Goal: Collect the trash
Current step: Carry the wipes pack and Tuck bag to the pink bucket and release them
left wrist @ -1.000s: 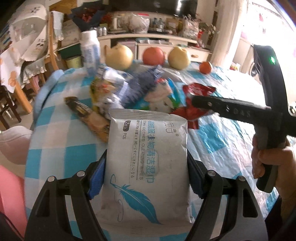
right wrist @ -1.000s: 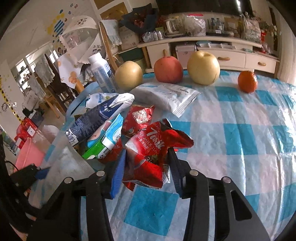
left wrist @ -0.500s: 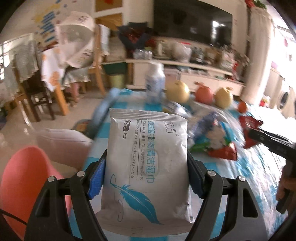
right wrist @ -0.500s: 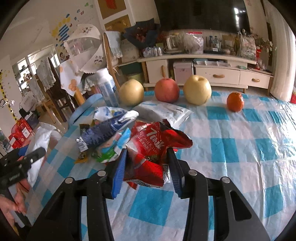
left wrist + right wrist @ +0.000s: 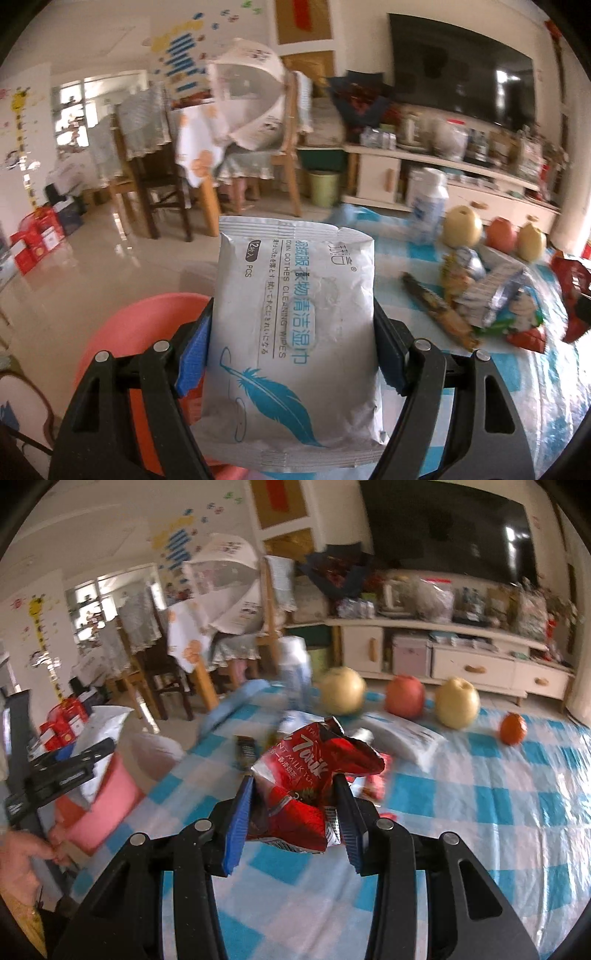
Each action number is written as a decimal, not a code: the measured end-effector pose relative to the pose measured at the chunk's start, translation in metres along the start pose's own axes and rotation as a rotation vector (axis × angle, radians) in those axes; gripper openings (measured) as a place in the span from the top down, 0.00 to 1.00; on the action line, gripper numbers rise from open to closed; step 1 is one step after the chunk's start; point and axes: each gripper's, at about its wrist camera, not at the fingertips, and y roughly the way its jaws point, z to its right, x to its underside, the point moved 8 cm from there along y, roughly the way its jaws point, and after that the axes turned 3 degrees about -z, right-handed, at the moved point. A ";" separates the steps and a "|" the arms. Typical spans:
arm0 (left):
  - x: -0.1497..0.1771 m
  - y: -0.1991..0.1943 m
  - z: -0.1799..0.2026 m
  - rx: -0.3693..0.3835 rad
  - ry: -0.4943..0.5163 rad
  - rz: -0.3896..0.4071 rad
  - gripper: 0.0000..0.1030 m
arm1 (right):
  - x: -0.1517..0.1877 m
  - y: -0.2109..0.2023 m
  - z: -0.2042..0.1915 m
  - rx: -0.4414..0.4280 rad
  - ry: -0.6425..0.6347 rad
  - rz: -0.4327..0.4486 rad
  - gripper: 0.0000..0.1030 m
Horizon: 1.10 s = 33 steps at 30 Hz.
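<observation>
My left gripper (image 5: 291, 354) is shut on a white wet-wipes packet (image 5: 291, 332) with a blue feather print and holds it above a pink bin (image 5: 136, 332) beside the table's left edge. In the right wrist view the left gripper (image 5: 70, 764) and packet hang over that pink bin (image 5: 107, 805). My right gripper (image 5: 295, 812) is shut on a crumpled red milk-tea wrapper (image 5: 314, 775), held above the blue-checked tablecloth (image 5: 480, 830). More wrappers (image 5: 491, 299) lie in a pile on the table.
Two pears (image 5: 341, 696), an apple (image 5: 404, 696), an orange (image 5: 513, 729) and a white bottle (image 5: 295, 672) stand at the table's far side. A white packet (image 5: 402, 738) lies near them. Chairs (image 5: 166, 184) and a low cabinet (image 5: 461, 661) stand beyond.
My left gripper has swung left off the table with the wipes packet, ending over the pink bin. My right gripper has lifted the red wrapper and turned left.
</observation>
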 end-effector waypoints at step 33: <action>0.015 0.017 -0.189 -0.274 -0.374 -0.106 0.17 | 0.035 0.101 -0.284 -0.375 -0.253 -0.211 0.29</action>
